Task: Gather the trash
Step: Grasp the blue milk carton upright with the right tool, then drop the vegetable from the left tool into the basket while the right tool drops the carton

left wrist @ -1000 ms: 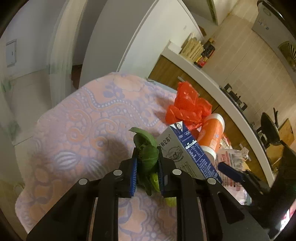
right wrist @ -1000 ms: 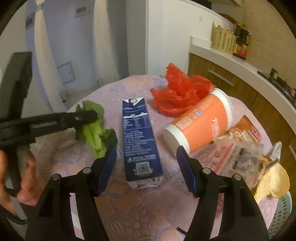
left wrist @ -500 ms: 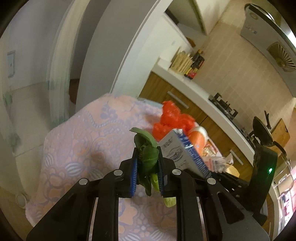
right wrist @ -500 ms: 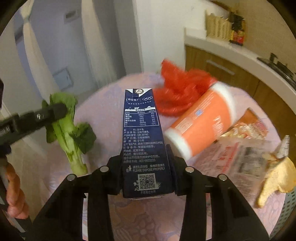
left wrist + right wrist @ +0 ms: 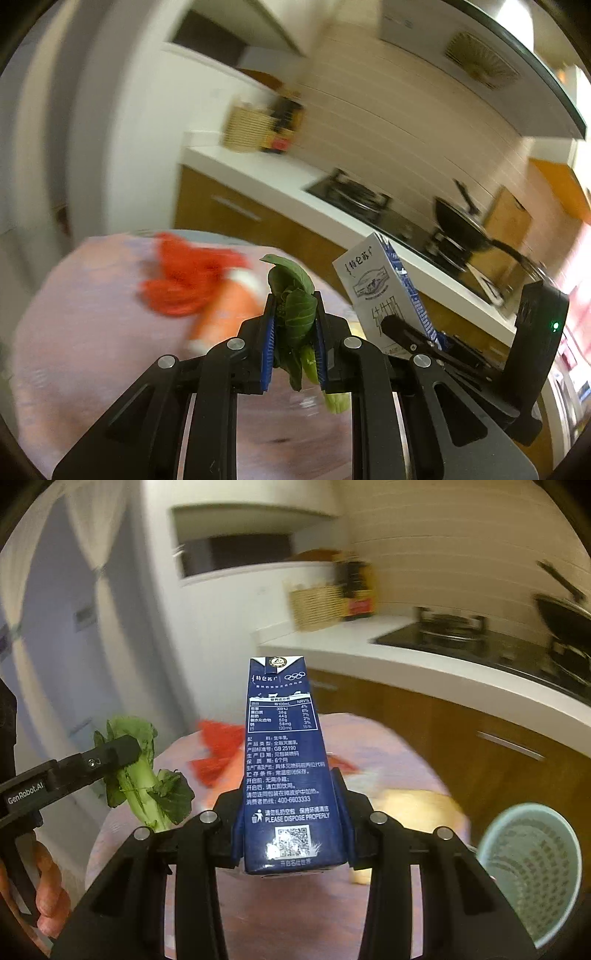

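Observation:
My left gripper (image 5: 293,317) is shut on a green leafy vegetable (image 5: 295,317) and holds it above the round table (image 5: 81,332). The vegetable also shows at the left of the right wrist view (image 5: 144,775), clamped in the left gripper (image 5: 114,753). My right gripper (image 5: 291,812) is shut on a dark blue milk carton (image 5: 284,760), lifted off the table and pointing up. The carton also shows at the right of the left wrist view (image 5: 380,291), held by the right gripper (image 5: 410,334).
A red plastic bag (image 5: 188,280) and an orange cup (image 5: 225,317) lie on the table's pink patterned cloth. A pale green mesh bin (image 5: 532,871) stands at the lower right. A kitchen counter (image 5: 443,657) with a stove runs behind.
Both grippers have risen and swung toward the counter side. The right gripper closed on the milk carton and lifted it off the table. The left still holds the vegetable.

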A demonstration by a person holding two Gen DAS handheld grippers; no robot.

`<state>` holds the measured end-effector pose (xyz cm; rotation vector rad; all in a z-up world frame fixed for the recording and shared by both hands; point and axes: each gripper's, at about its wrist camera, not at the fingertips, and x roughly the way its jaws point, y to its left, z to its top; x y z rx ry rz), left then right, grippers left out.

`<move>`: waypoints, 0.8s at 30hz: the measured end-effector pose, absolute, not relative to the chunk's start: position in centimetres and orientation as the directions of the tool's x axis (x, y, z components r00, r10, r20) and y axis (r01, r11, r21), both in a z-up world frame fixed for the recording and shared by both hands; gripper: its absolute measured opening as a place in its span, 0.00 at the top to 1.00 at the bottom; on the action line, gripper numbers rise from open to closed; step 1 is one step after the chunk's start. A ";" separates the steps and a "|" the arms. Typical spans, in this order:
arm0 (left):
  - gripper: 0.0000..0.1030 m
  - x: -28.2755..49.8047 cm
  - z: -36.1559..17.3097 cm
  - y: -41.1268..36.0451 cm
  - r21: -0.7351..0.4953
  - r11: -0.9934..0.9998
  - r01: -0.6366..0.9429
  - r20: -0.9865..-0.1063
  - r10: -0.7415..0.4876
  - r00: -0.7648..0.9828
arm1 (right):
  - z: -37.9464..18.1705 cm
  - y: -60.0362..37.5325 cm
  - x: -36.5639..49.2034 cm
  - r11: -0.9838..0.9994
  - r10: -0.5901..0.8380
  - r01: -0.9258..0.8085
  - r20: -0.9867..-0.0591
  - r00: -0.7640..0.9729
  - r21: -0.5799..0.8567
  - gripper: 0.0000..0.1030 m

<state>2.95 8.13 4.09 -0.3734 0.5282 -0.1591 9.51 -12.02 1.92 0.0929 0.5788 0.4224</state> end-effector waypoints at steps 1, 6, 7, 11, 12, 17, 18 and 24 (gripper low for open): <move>0.85 3.8 4.2 6.3 -0.385 0.919 0.086 -0.461 -0.273 0.844 | 1.8 -13.4 9.8 0.920 0.392 -0.333 -0.513 0.764 0.206 0.65; 0.85 7.4 4.1 -2.2 -0.346 0.911 0.226 -0.484 -0.379 0.788 | 0.1 -22.6 9.8 0.966 0.239 -0.138 -0.543 0.805 0.219 0.65; 0.85 7.9 3.9 -3.5 -0.339 0.907 0.250 -0.490 -0.397 0.776 | -0.5 -24.2 10.0 0.967 0.218 -0.103 -0.550 0.806 0.232 0.65; 0.85 10.5 2.4 -10.5 -0.318 0.877 0.359 -0.533 -0.479 0.698 | -3.2 -31.1 10.0 0.959 0.121 0.062 -0.599 0.792 0.275 0.65; 0.85 11.1 1.9 -12.3 -0.312 0.869 0.383 -0.547 -0.494 0.676 | -4.1 -33.0 10.0 0.952 0.094 0.111 -0.618 0.781 0.285 0.65; 0.85 13.9 -0.5 -18.9 -0.304 0.836 0.456 -0.596 -0.540 0.593 | -7.4 -38.9 9.4 0.920 0.012 0.261 -0.686 0.728 0.293 0.65; 0.85 14.3 -1.0 -20.1 -0.306 0.832 0.463 -0.607 -0.545 0.578 | -7.8 -39.4 9.2 0.917 0.003 0.275 -0.693 0.721 0.289 0.65; 0.85 16.5 -4.7 -25.5 -0.280 0.836 0.473 -0.680 -0.520 0.517 | -10.4 -43.1 8.0 0.899 -0.052 0.352 -0.733 0.679 0.262 0.65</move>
